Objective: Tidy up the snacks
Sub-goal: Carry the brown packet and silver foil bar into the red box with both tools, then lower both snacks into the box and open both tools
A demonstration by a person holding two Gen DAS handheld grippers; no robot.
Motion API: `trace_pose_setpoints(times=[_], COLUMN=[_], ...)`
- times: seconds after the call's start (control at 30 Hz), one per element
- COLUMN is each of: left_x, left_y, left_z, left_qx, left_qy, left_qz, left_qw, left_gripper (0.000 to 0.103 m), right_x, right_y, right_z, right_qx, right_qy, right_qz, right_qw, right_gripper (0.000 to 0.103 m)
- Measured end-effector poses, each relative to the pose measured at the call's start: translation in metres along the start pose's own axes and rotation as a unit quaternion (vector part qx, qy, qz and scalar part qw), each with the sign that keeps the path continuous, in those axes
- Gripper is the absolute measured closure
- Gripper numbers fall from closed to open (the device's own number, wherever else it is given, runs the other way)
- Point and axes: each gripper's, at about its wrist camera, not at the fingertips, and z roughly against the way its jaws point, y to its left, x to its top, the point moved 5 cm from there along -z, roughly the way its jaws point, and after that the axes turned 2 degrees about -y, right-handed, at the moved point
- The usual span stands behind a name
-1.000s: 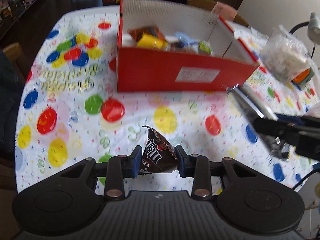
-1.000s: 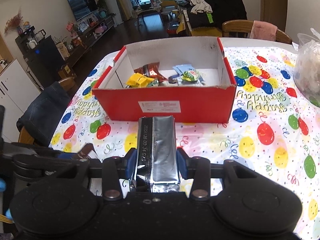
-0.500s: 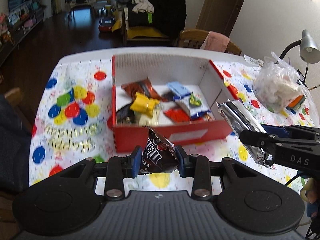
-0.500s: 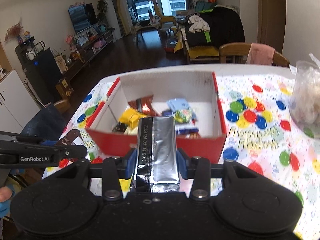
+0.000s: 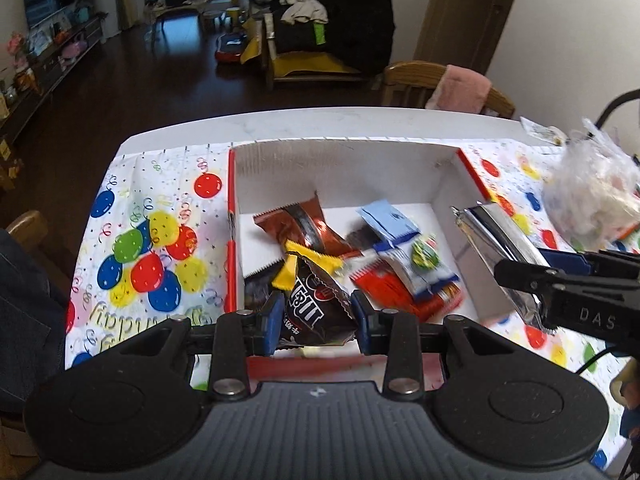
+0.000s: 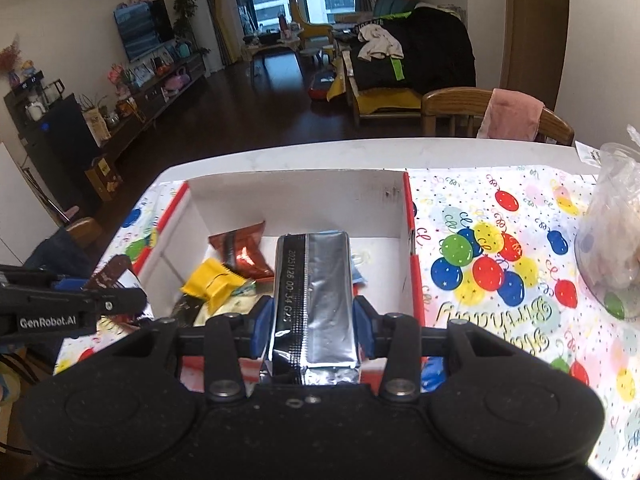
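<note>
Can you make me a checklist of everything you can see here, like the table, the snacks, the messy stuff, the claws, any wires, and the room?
Surface: table under a balloon birthday tablecloth.
Job's things: red box, white inside, holding loose snacks: brown wrapper, yellow packet, light blue packet, red packet.
Clutter: clear plastic bag at the table's right edge.
Grippers: left claw shut on a brown M&M's packet; right claw shut on a silver foil packet. Both hang over the box's near side.
Cables: a thin dark wire at the right.
Surroundings: wooden chair with a pink cloth, sofa piled with clothes, TV, dark floor.
</note>
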Motion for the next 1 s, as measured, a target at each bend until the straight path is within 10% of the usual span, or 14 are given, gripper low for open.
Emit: trace_pose_setpoints(times=[1.0], left_x=[0.020], left_y=[-0.004], left_z=[-0.093], left_qx=[0.045], left_qy=[0.080], left_qz=[-0.030], left_qw=[0.9953], left_gripper=[0.068], right_x=[0.027], right_y=[0.015], right_z=[-0.120], right_qx=[-0.020], right_qy=[0.079], right_qz=[0.114], right_qw=[0.990], right_gripper=[0.062])
